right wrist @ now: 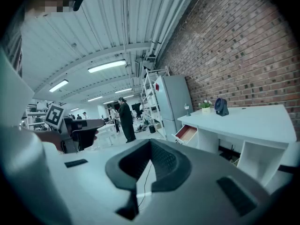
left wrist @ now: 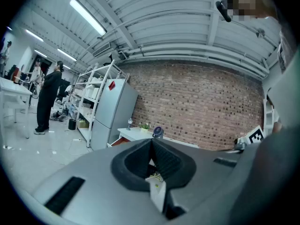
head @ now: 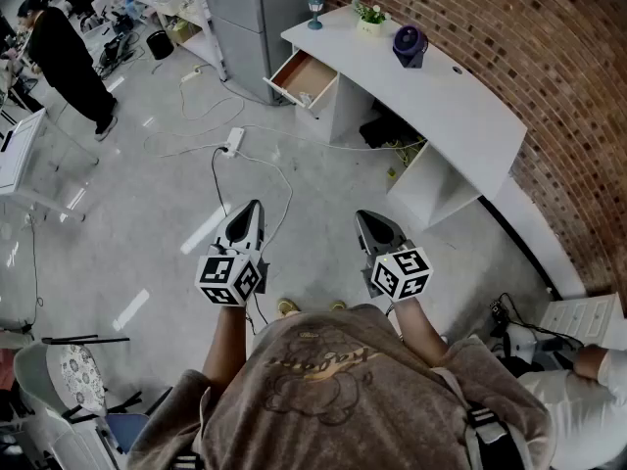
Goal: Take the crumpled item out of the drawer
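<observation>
The left gripper (head: 250, 207) and right gripper (head: 364, 215) hang side by side over the floor (head: 147, 213), fingers closed on nothing. Well apart from them, the drawer (head: 306, 78) stands pulled open at the end of the white worktop (head: 441, 96). Any crumpled item inside is too small to make out.

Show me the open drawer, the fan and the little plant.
open drawer (head: 308, 76), head view, its wooden inside.
fan (head: 409, 43), head view, its round grille.
plant (head: 370, 13), head view, its leaves.
</observation>
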{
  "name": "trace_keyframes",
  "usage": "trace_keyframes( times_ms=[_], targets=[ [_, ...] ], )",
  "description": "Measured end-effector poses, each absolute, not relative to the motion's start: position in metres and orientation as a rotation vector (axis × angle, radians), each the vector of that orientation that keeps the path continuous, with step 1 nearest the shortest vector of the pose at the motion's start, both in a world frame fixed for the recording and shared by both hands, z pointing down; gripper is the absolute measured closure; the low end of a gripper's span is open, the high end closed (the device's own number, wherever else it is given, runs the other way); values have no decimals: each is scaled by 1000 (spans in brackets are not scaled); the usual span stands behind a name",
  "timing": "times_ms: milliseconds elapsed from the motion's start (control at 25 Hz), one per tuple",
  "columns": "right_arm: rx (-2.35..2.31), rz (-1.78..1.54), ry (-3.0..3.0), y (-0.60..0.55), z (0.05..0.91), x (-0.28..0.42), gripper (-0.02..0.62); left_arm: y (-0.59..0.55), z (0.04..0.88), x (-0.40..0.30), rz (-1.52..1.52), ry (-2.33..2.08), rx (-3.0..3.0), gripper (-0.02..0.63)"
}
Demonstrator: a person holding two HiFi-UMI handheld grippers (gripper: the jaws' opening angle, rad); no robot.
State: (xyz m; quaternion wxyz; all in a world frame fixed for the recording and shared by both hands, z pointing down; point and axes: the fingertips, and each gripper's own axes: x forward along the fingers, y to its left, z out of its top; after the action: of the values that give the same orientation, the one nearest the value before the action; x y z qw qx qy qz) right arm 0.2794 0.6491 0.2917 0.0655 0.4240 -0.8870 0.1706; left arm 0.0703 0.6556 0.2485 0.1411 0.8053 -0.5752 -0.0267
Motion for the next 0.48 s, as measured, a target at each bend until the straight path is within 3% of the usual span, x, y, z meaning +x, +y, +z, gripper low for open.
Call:
trace_keyframes(
  times_ms=[480],
  targets=[
    [1364,558,-2672,642,301,247,598,639,260,45,-39,-1617,2353,598]
  ],
)
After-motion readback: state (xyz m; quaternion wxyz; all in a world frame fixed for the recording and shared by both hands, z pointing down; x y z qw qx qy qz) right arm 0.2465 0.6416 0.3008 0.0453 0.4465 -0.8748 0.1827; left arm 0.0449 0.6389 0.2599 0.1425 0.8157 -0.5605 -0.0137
